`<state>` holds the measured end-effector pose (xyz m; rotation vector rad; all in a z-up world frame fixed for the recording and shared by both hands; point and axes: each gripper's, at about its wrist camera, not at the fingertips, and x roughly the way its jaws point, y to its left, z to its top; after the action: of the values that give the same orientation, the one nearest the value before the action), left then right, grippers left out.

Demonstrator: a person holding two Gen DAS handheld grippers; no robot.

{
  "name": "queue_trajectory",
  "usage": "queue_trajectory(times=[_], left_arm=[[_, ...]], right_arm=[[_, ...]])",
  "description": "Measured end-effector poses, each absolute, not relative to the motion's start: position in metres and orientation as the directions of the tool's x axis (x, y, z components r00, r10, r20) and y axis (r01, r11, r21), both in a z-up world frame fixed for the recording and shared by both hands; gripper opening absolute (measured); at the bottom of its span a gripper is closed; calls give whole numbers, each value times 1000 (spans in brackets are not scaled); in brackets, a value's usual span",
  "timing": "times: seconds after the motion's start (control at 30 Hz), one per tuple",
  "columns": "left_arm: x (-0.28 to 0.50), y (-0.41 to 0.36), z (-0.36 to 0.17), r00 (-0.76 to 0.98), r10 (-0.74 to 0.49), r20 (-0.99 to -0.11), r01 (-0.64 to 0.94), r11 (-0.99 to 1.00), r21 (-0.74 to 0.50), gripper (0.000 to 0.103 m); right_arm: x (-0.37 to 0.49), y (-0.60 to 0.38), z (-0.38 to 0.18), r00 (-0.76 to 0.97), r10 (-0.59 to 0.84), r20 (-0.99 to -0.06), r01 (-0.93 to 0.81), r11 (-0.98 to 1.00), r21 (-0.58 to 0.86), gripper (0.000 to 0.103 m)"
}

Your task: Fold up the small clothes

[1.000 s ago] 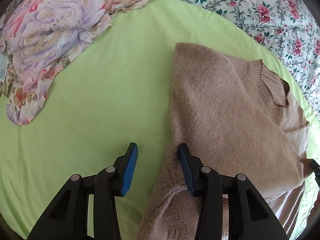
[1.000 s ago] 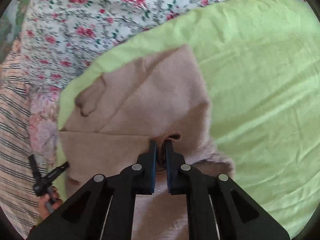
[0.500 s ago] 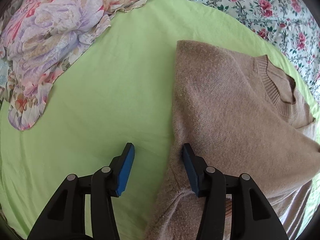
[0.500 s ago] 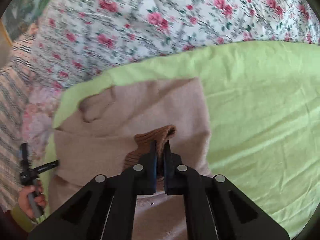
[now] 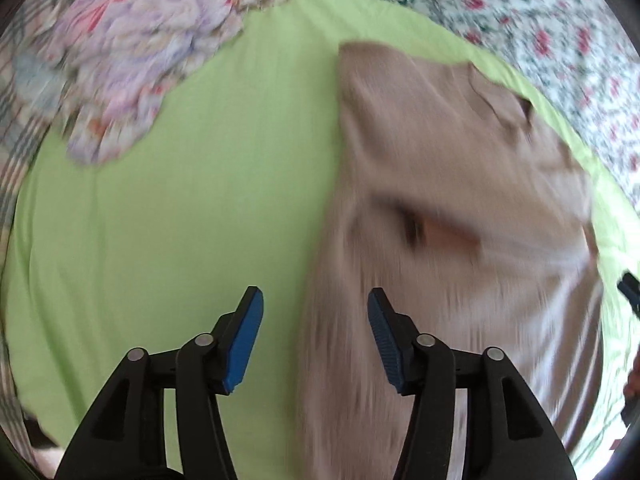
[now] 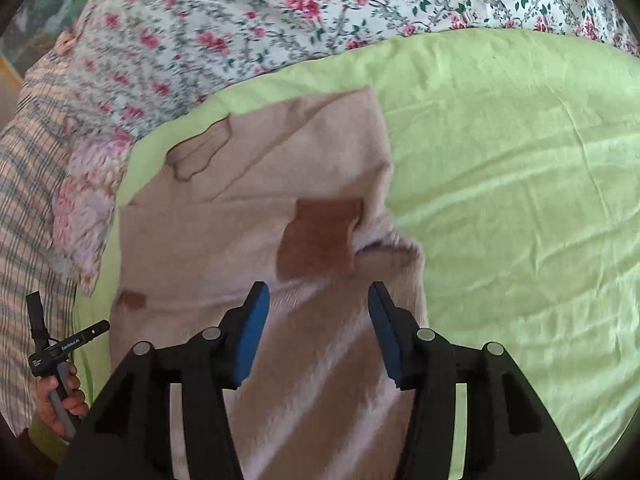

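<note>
Right wrist – hand-held gripper [image 6: 316, 328] opening, brown cuff [image 6: 320, 240] dropped onto sweater [image 6: 208, 248].

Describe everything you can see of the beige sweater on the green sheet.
The sweater is a soft, fuzzy beige knit with a ribbed collar, lying partly folded on the green sheet. A sleeve lies across the body, its darker ribbed cuff on top. Neither opening claw, left or right, presses on it.
</note>
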<state>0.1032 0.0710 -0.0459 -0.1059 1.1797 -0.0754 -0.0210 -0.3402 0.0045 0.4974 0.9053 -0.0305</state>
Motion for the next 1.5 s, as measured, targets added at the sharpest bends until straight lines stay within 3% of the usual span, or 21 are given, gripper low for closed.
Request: queue_trajectory(times=[0.27,0.47,0.63,0.8,0.9,0.97,1.0,1.03,1.17,1.33,1.37,1.4,1.47,1.5], left_arm=[[4,69,-79,250,-110,-962,28,994,-107,58],[-44,71,-90,246,-211,-946,88,977,-195,55],[-67,91,-93,269,-306,-913,68,952,-299,40],[-73,96,-98,235,-407,-883,55,912,-406,47],[-76,86,-97,234,-400,-886,97,917,-388,46],[-78,79,-97,237,-396,-887,124,918,-377,33],[-78,74,-99,228,-405,-885,137,914,-383,14],[-79,72,-101,215,-416,-884,141,908,-393,11],[-82,76,-99,212,-426,-880,158,903,-399,10],[-75,78,-106,151,-473,-868,136,879,-456,33],[-74,73,-105,149,-467,-871,153,882,-446,33],[-74,67,-103,155,-456,-876,181,885,-429,32],[-76,59,-100,175,-436,-883,224,891,-395,16],[-78,58,-98,183,-426,-886,236,894,-381,8]], right_arm=[[-57,-305,2,597,289,-749,146,878,455,53],[-84,-309,-1,568,344,-748,109,869,483,53],[-121,-332,-12,512,389,-766,108,855,507,54],[-174,-351,-43,432,401,-808,152,851,503,54],[-204,-356,-66,392,424,-816,168,839,517,54],[-216,-355,-77,382,456,-803,169,820,546,54],[-221,-353,-82,392,474,-789,164,807,567,54],[-224,-350,-83,407,483,-775,160,798,582,54],[-218,-336,-90,447,531,-720,146,751,644,54],[-203,-316,-99,465,575,-673,94,724,683,54],[-200,-314,-100,475,577,-665,94,718,690,53],[-198,-313,-100,482,574,-662,96,717,691,48],[-198,-316,-102,472,556,-684,118,729,675,8],[-203,-322,-100,484,550,-681,127,725,677,8]])
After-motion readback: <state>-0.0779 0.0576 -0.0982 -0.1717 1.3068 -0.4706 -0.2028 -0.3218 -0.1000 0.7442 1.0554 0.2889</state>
